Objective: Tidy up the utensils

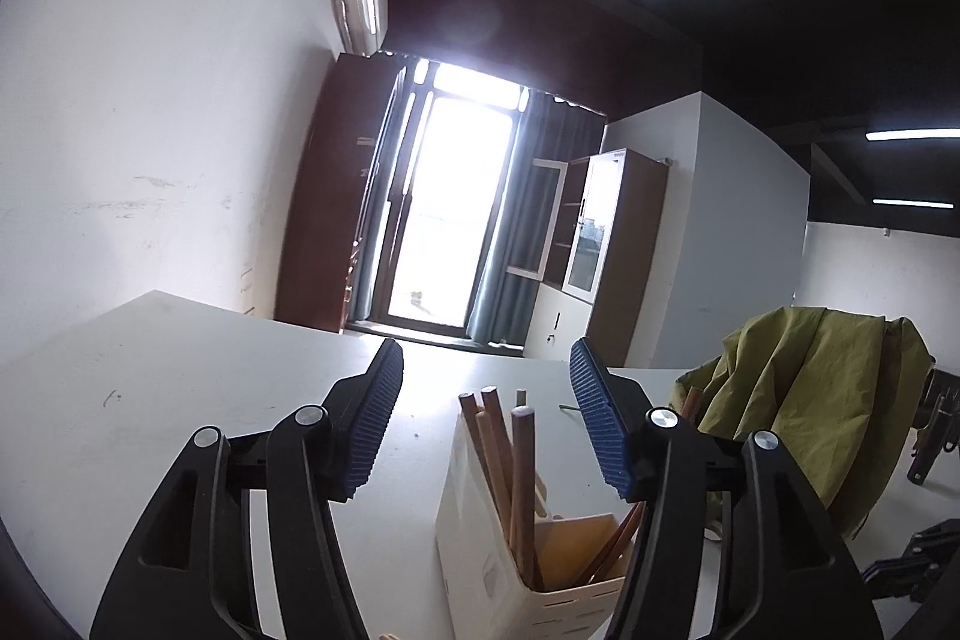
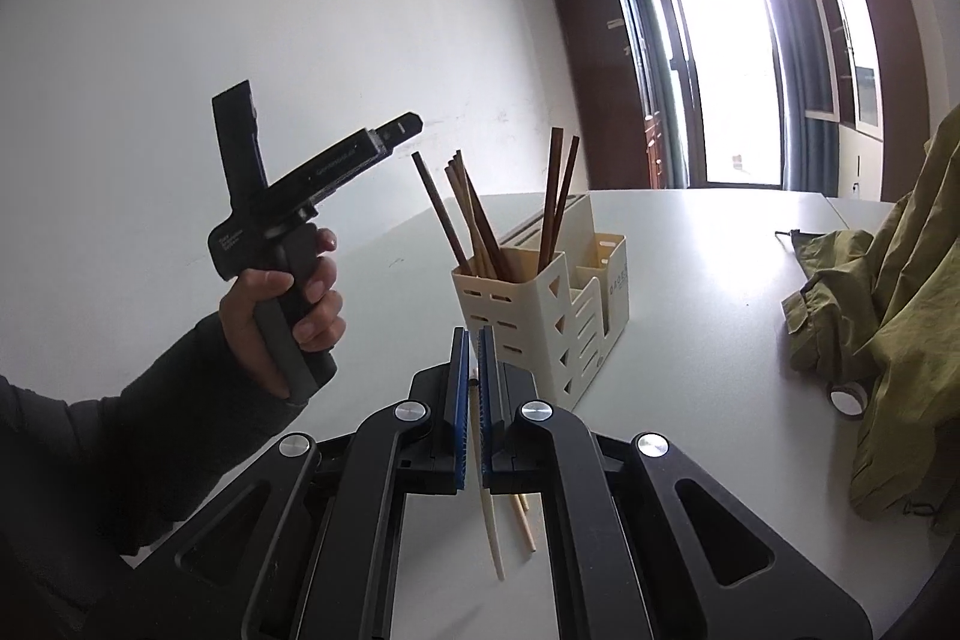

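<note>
Right hand-held gripper (image 2: 474, 400) was clamped on a pale chopstick (image 2: 489, 514) near worktop (image 2: 690, 280) front edge; left hand-held gripper (image 1: 486, 418) gaped empty over holder (image 2: 540, 316). Chopstick: light, stiff, slick; grip mid-shaft.

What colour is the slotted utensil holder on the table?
Cream-white utensil holder, clearest in the right wrist view.

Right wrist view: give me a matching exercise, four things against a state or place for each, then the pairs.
Things:
1. right claw
2. left claw
3. brown chopsticks
4. green jacket

States or places:
A. heaped on the table's right side
B. open, nothing between the pads
C. standing in the cream holder
D. shut on a pale chopstick

Pairs: 1-D, 2-B, 3-C, 4-A
</note>
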The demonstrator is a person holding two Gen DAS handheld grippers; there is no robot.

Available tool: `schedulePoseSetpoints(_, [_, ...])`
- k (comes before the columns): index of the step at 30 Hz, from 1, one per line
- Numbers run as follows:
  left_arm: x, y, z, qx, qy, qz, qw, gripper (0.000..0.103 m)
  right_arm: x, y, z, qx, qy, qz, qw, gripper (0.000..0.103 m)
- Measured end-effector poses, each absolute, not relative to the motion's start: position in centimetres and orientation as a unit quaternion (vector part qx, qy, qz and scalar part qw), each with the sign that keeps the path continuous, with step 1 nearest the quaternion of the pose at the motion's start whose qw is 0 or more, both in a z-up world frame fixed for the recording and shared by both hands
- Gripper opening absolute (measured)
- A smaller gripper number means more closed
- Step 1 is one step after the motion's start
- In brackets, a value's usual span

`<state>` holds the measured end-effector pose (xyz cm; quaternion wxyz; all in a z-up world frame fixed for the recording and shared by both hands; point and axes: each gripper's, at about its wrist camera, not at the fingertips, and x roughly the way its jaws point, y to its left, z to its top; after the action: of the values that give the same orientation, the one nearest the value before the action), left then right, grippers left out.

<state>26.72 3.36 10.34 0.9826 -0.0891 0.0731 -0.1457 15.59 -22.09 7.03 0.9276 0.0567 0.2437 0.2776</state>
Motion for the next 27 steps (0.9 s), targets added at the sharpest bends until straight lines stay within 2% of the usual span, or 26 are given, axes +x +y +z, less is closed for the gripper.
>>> schedulePoseSetpoints(9, [25.9,6.9,6.5,-0.085,0.132,-0.135,0.978,0.058,18.8,-20.7,12.7,0.029,0.193,0.273,0.942,0.004])
schedulePoseSetpoints(16, [26.2,8.5,6.5,-0.089,0.142,-0.139,0.976,0.059,22.2,-19.0,17.1,0.010,0.155,0.281,0.947,0.004])
schedulePoseSetpoints(27, [26.6,9.1,6.3,-0.089,0.149,-0.146,0.974,0.065,27.3,-17.2,20.8,0.002,0.126,0.293,0.948,0.004])
